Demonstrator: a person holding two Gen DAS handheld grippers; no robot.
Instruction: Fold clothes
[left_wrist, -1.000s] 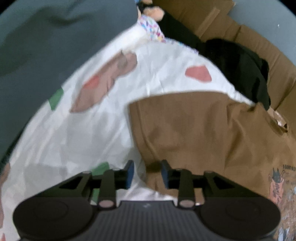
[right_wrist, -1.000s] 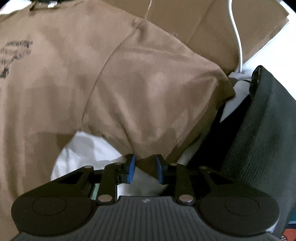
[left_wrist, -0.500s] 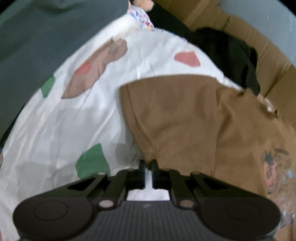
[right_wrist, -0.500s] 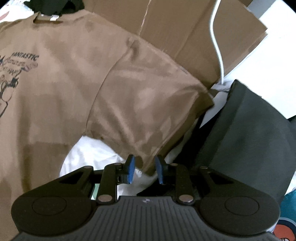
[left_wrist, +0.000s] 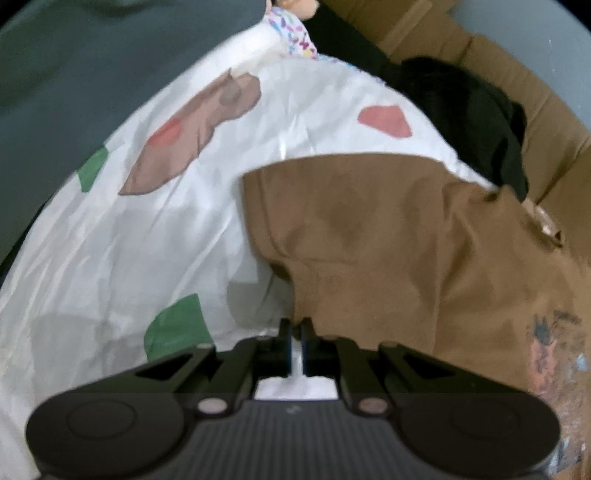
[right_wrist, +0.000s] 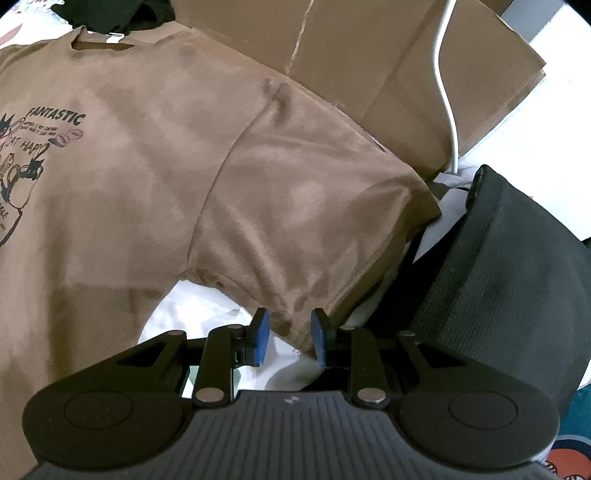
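Note:
A brown t-shirt with a cat print lies flat on a white sheet that has coloured patches. In the left wrist view my left gripper is shut on the lower hem of one sleeve, which is raised a little off the sheet. The right wrist view shows the shirt face up, collar at the top. The corner of its other sleeve sits bunched between the blue pads of my right gripper, which grips it just above the sheet.
Flattened cardboard lies behind the shirt, with a white cable across it. A black ribbed pad stands close on the right. A black garment sits beyond the shirt, and a dark grey-green cloth covers the far left.
The left jaws closed from open onto the sleeve hem. The right gripper rose a little with its sleeve corner, so more of the shirt's print and collar shows.

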